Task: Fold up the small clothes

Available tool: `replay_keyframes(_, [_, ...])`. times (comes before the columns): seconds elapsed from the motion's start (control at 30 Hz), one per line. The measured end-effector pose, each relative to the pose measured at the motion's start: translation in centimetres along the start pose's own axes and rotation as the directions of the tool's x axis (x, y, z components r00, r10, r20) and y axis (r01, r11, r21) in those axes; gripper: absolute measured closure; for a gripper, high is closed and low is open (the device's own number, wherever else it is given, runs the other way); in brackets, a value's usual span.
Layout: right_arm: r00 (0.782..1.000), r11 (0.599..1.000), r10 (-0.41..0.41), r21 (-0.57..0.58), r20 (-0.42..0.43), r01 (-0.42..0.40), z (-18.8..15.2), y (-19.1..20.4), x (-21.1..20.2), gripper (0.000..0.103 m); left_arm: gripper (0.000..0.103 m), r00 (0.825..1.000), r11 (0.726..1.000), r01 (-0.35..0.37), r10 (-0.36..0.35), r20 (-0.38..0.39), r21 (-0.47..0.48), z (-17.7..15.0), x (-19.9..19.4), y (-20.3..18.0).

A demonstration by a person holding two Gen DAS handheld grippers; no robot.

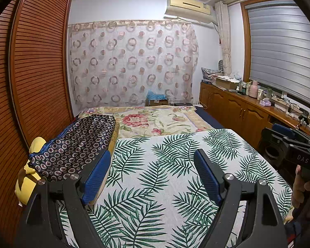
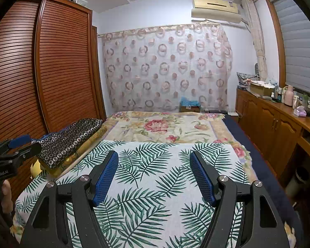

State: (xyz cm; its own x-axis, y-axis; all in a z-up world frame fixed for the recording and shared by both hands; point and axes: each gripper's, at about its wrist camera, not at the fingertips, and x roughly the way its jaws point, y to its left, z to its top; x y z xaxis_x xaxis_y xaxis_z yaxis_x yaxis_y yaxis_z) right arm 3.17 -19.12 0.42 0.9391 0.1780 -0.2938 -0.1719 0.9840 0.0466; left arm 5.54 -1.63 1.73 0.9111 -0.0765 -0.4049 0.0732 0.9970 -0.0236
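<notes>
Both claws, the left claw (image 1: 153, 165) and the right claw (image 2: 154, 166), are spread wide and hold nothing. The dark dotted cloth (image 1: 76, 142) on the bed (image 1: 161, 122) looks soft, light and maybe slippery, so pinching a corner seems best.

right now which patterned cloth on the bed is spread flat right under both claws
The white cloth with green palm leaves. The floral bedspread lies farther back, and the dark circle-print fabric sits folded at the left edge.
</notes>
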Motion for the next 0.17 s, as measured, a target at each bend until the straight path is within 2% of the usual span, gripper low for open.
replay_keyframes(0.17, [1.0,1.0,0.003,0.0,0.0,-0.003,0.0,-0.07,-0.02,0.03,0.02,1.0,1.0,0.0,0.0,0.0,-0.001,-0.03,0.0,0.01])
